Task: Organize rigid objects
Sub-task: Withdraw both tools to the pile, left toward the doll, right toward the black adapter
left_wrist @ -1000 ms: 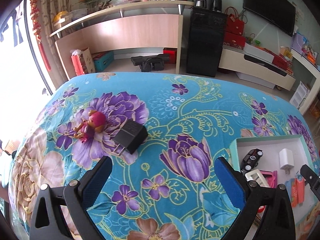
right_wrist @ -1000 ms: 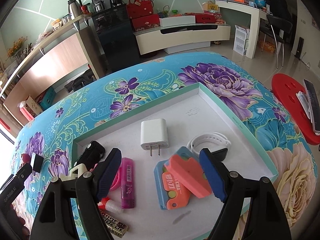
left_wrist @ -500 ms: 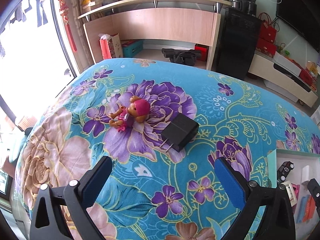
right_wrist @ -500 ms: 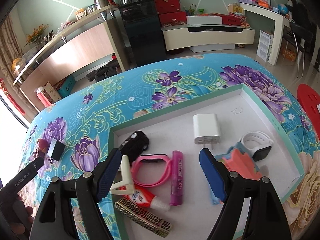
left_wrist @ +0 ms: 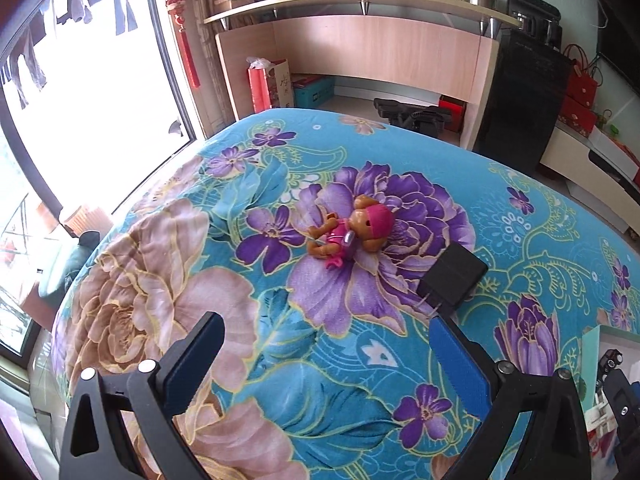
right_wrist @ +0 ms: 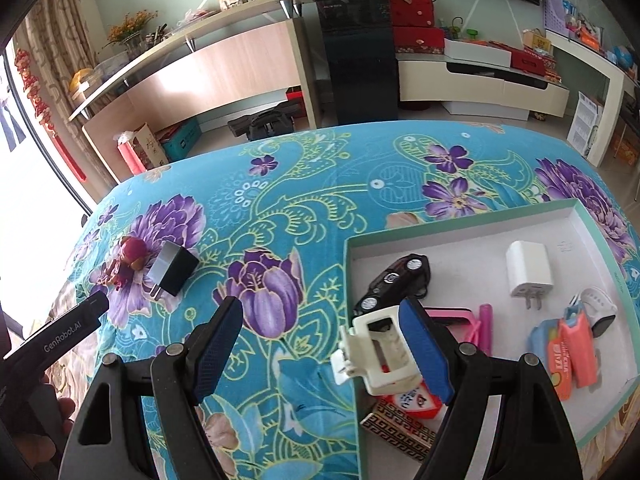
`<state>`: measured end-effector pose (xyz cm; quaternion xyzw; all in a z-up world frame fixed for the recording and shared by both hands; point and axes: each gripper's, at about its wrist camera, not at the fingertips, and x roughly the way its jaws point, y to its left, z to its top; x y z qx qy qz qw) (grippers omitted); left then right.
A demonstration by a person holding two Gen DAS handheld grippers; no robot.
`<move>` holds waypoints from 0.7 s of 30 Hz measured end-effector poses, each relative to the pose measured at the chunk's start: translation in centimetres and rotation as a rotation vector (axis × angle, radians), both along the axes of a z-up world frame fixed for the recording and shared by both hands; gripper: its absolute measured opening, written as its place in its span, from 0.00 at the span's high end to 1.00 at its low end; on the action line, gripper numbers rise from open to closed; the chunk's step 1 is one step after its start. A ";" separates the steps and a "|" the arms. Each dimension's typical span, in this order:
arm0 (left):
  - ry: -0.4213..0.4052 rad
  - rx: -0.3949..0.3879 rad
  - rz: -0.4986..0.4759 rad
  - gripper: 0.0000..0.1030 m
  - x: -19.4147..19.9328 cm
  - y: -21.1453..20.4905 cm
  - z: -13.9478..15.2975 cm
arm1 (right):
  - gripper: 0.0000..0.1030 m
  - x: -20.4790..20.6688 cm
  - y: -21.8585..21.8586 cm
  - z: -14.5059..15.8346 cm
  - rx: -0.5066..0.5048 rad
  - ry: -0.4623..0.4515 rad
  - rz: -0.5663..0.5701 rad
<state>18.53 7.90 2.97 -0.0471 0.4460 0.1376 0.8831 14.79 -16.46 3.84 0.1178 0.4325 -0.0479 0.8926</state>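
Note:
A small doll with a pink cap [left_wrist: 352,232] lies on the floral blue cloth [left_wrist: 328,380], with a black plug adapter [left_wrist: 454,280] just right of it. My left gripper [left_wrist: 326,354] is open and empty, a short way in front of both. Both also show in the right wrist view: the doll [right_wrist: 128,258], the adapter [right_wrist: 174,268]. My right gripper [right_wrist: 320,344] is open and empty over the left edge of the shallow green-rimmed box [right_wrist: 460,222], which holds a toy car [right_wrist: 394,280], a white charger [right_wrist: 530,268] and several small items.
A white clip [right_wrist: 376,354], a pink band, a pink tube, orange erasers [right_wrist: 568,354] and a white watch lie in the box. The left gripper's body [right_wrist: 56,340] shows at the left of the right wrist view. Shelving, a black cabinet and the window stand beyond the table.
My left gripper has swung left toward the doll and black adapter, which now sit nearer and more central. My right gripper has moved left, from over the box's contents to its left edge.

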 end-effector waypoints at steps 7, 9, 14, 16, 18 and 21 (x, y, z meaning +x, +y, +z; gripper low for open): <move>0.008 -0.017 0.041 0.00 -0.1 2.6 -0.3 | 0.21 1.1 2.7 -0.7 -0.019 0.009 0.060; 0.013 -0.018 0.048 0.00 -0.1 3.1 -0.4 | 0.21 1.3 3.2 -0.9 -0.015 0.013 0.071; 0.014 -0.042 0.051 0.00 0.0 4.2 -0.6 | 0.21 2.0 4.6 -1.5 -0.017 0.029 0.090; 0.017 -0.052 0.052 0.00 0.0 4.6 -0.8 | 0.21 2.2 5.2 -1.7 -0.025 0.031 0.099; 0.021 -0.059 0.051 0.00 0.0 4.9 -0.9 | 0.21 2.4 5.7 -1.9 -0.025 0.032 0.106; 0.028 -0.068 0.050 0.00 0.2 5.3 -1.2 | 0.21 2.9 6.5 -2.4 -0.014 0.034 0.120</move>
